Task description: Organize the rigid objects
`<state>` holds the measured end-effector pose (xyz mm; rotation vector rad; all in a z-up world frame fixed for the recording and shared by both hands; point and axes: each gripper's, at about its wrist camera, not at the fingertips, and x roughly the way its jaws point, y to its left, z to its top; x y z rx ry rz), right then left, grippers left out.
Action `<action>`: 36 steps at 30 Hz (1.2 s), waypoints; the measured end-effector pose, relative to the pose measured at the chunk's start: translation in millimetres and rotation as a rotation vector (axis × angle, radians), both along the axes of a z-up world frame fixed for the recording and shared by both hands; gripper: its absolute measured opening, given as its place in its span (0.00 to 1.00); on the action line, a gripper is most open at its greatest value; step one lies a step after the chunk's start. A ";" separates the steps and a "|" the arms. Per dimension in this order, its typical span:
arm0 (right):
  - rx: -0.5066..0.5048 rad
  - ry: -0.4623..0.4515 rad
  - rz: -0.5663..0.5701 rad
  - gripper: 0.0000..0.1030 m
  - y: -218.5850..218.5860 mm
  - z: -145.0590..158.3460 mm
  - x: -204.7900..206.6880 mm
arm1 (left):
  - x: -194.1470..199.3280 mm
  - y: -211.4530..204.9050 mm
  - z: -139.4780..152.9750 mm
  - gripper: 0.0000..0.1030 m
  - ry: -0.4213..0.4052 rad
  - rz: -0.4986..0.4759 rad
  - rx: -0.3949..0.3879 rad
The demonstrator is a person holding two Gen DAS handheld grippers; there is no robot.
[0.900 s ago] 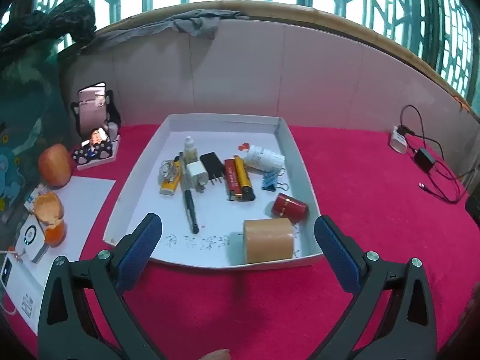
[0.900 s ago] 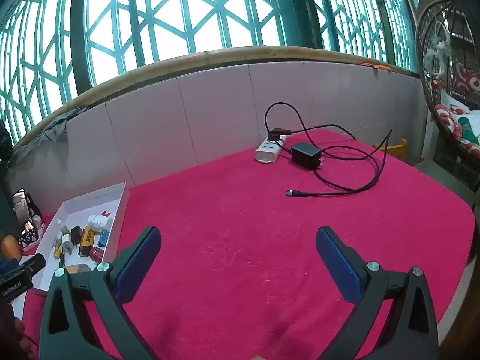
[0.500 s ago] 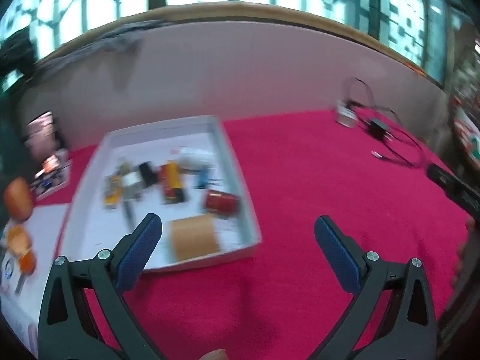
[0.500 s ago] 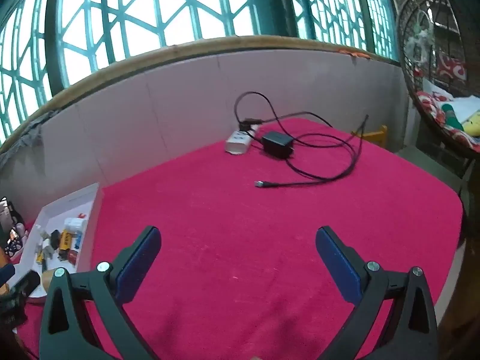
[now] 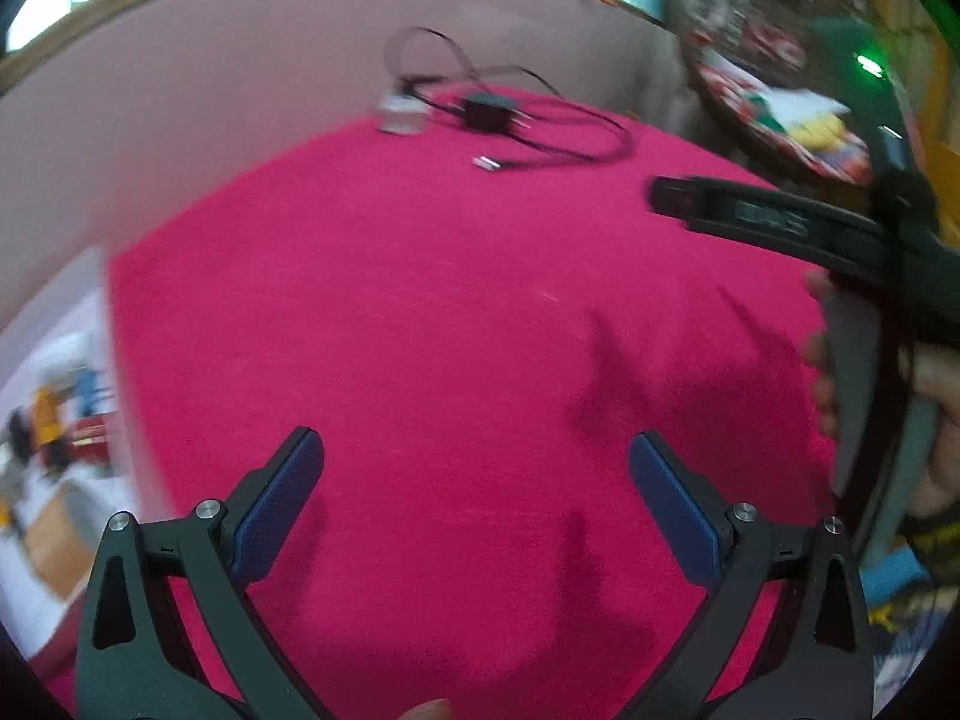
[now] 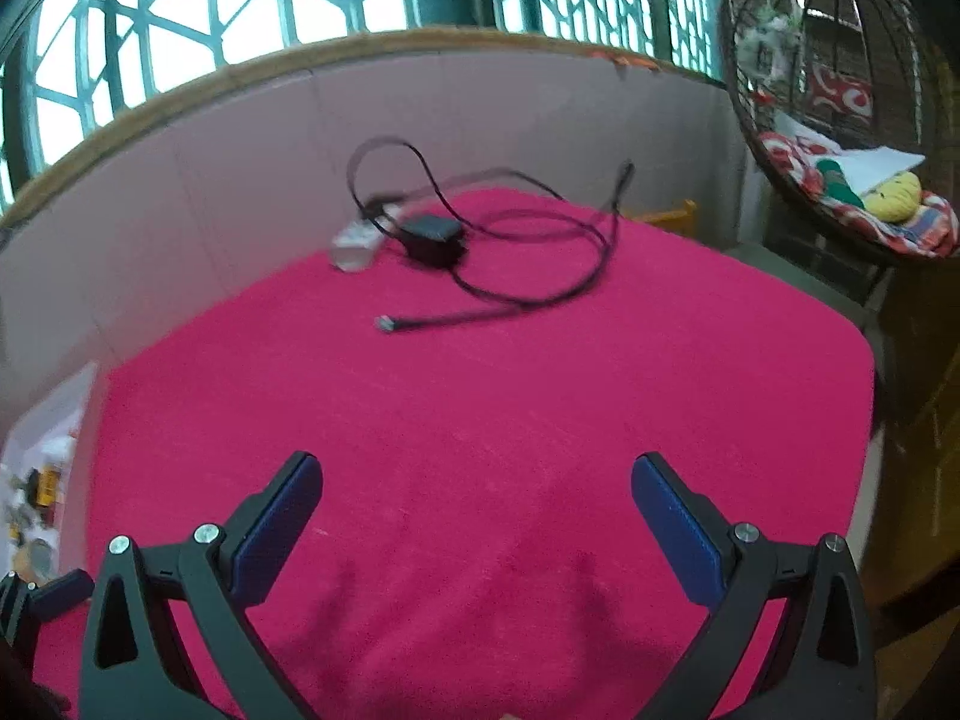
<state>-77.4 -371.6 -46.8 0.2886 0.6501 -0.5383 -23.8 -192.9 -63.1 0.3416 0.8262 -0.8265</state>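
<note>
the right hand-held gripper point(image 6: 477, 492) hovers with jaws spread wide over the red tabletop point(image 6: 492, 408), holding nothing. far ahead lie a black adapter point(image 6: 433, 237), a white power strip point(image 6: 359, 243) and a looped cable point(image 6: 540, 294). a white tray point(image 6: 42, 450) sits at the left edge.

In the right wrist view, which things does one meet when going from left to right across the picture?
white tray → white power strip → black adapter → hanging wicker chair

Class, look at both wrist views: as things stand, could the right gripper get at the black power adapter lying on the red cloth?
Probably yes. The right gripper is open and empty, and only bare red cloth lies between it and the black power adapter. The adapter sits far ahead among its cables, so a long forward reach is needed.
</note>
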 end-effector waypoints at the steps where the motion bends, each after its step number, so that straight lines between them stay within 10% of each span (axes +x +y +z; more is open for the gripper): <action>1: 0.008 0.027 -0.005 1.00 -2.8 -5.9 3.8 | -0.3 -4.0 -4.4 1.00 0.012 -0.025 0.006; 11: 0.050 0.129 -0.029 1.00 -7.3 -34.2 10.9 | -27.6 -16.8 -27.7 1.00 0.038 -0.188 0.075; 36: 0.021 0.215 -0.044 1.00 -6.1 -39.3 24.0 | -25.8 -15.1 -30.1 1.00 0.006 -0.256 0.081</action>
